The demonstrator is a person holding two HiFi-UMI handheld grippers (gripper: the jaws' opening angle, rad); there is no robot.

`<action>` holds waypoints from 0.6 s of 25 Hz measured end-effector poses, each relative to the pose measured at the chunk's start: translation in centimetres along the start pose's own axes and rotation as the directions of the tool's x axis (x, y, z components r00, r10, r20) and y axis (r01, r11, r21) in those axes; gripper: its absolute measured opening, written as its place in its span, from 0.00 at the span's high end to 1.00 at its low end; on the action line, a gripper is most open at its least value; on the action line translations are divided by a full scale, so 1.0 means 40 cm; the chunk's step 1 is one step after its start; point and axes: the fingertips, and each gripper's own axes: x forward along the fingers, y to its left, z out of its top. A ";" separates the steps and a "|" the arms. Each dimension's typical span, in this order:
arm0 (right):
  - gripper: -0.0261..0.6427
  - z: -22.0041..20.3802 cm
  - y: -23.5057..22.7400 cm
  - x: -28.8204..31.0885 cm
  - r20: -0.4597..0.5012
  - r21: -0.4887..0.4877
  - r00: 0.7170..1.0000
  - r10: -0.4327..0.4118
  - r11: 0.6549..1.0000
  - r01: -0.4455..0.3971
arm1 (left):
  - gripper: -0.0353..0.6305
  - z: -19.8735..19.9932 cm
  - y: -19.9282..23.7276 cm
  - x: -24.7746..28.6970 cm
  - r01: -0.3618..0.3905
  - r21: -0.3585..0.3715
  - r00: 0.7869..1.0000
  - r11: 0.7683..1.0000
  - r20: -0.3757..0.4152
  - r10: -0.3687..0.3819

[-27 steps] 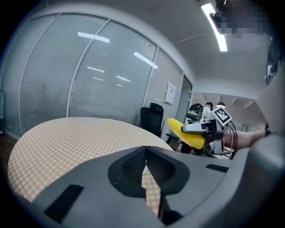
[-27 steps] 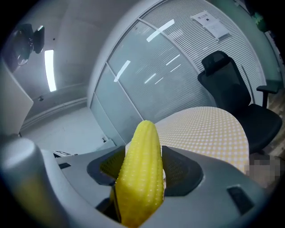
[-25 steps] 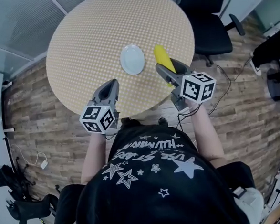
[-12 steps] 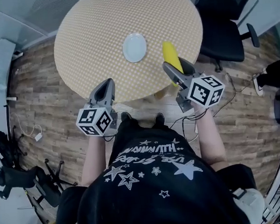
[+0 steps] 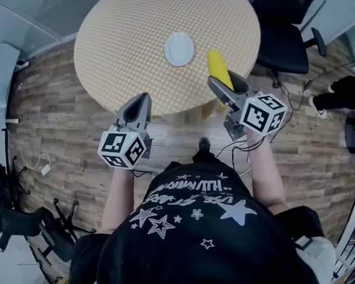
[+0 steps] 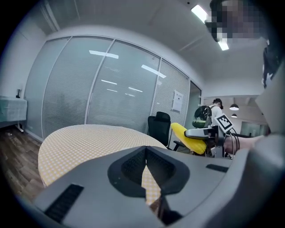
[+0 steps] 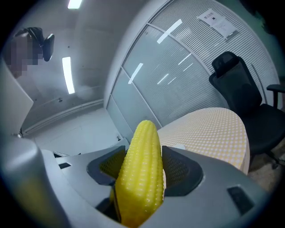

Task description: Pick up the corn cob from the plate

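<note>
The yellow corn cob (image 5: 219, 69) is clamped between the jaws of my right gripper (image 5: 226, 84), held above the near right edge of the round table (image 5: 134, 44). Its tip sticks out forward past the jaws, filling the right gripper view (image 7: 141, 171). The small white plate (image 5: 179, 49) lies bare on the table, left of the cob. My left gripper (image 5: 137, 108) hovers off the table's near edge, jaws shut with nothing between them. From the left gripper view the corn cob (image 6: 187, 137) and the right gripper show at the right.
A black office chair (image 5: 285, 30) stands right of the table. Wooden floor (image 5: 54, 116) surrounds it. Glass partition walls (image 6: 102, 89) run behind the table. Cables (image 5: 31, 170) and dark gear (image 5: 13, 216) lie on the floor at the left.
The person and both grippers have drawn back from the table. The right gripper still holds the cob, now near the table's edge. The left gripper is off the table.
</note>
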 end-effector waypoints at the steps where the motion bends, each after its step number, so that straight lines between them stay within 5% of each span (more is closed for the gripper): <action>1: 0.56 -0.005 0.020 -0.003 0.003 0.005 1.000 0.000 1.000 0.000 | 0.94 -0.001 -0.002 -0.018 0.009 -0.001 1.000 1.000 0.002 -0.009; 15: 0.56 -0.119 0.294 -0.083 0.035 -0.064 0.999 -0.025 0.998 0.027 | 0.94 -0.018 -0.048 -0.261 0.121 0.027 0.990 0.992 0.072 -0.123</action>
